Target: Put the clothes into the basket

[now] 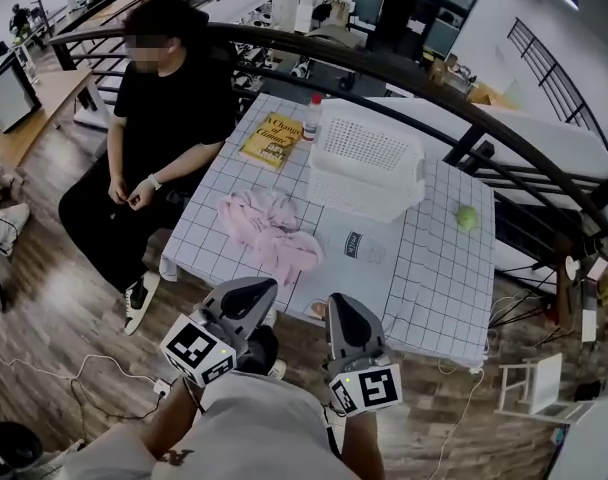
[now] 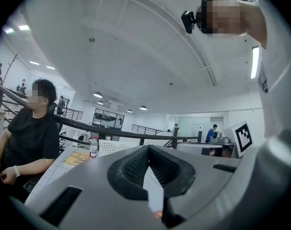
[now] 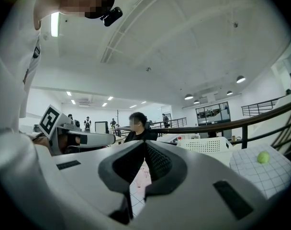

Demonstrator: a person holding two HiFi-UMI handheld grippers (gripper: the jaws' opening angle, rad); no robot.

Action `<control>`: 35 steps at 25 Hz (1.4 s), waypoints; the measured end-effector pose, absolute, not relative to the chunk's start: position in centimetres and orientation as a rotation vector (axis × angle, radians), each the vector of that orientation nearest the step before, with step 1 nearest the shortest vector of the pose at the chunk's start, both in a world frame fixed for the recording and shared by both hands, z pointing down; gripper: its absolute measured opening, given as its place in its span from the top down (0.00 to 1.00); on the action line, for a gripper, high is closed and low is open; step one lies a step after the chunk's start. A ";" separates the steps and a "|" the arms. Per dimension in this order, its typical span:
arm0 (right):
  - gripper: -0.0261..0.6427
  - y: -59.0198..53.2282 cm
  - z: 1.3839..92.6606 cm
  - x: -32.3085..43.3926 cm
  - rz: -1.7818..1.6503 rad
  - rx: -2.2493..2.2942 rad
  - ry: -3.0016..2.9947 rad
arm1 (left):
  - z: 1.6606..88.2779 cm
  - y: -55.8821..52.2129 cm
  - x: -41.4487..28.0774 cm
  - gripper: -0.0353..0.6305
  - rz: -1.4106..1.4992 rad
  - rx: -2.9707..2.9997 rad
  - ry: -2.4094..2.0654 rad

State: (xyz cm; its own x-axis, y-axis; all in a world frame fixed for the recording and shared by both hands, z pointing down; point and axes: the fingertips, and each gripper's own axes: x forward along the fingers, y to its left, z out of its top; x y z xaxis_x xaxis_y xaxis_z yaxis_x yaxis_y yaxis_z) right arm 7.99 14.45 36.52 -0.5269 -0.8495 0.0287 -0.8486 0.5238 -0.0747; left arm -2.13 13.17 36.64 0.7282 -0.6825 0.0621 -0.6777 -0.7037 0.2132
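A heap of pink clothes (image 1: 269,230) lies on the grid-patterned table (image 1: 434,288), left of its middle. The white perforated basket (image 1: 364,158) stands behind it at the far side, and it also shows in the left gripper view (image 2: 119,146) and the right gripper view (image 3: 205,145). My left gripper (image 1: 259,286) and right gripper (image 1: 339,300) hang side by side at the table's near edge, short of the clothes. Both are tilted upward. In each gripper's own view the left gripper (image 2: 148,150) and right gripper (image 3: 144,145) have their tips together, shut on nothing.
A person in black (image 1: 159,118) sits at the table's left side. A yellow book (image 1: 272,138) and a bottle (image 1: 314,113) lie at the far left corner, and a green ball (image 1: 467,218) rests at the right. A dark railing (image 1: 434,93) curves behind the table.
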 end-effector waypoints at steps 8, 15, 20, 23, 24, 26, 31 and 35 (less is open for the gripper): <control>0.93 7.7 37.7 7.6 -0.150 -1.534 2.753 | 38.1 6.6 -2.2 0.94 -0.017 2.711 -1.068; 0.93 2.5 38.5 7.1 -0.184 -1.562 2.770 | 38.8 1.1 -3.0 0.94 -0.007 2.694 -1.055; 0.93 -0.6 38.9 6.4 -0.185 -1.587 2.799 | 39.4 -2.0 -3.6 0.94 -0.009 2.690 -1.040; 0.93 -2.4 39.7 5.6 -0.195 -1.598 2.835 | 39.8 -3.6 -4.3 0.94 -0.003 2.690 -1.046; 0.93 -2.9 40.0 5.2 -0.204 -1.598 2.850 | 40.1 -4.1 -4.6 0.94 0.002 2.688 -1.047; 0.93 -4.0 41.0 4.4 -0.229 -1.584 2.888 | 40.5 -5.0 -5.2 0.94 0.005 2.680 -1.053; 0.93 -6.6 44.8 1.6 -0.300 -1.502 3.029 | 41.6 -7.1 -7.0 0.94 0.009 2.647 -1.082; 0.93 -8.0 47.2 -0.6 -0.340 -1.437 3.119 | 42.4 -8.2 -8.1 0.94 0.015 2.631 -1.100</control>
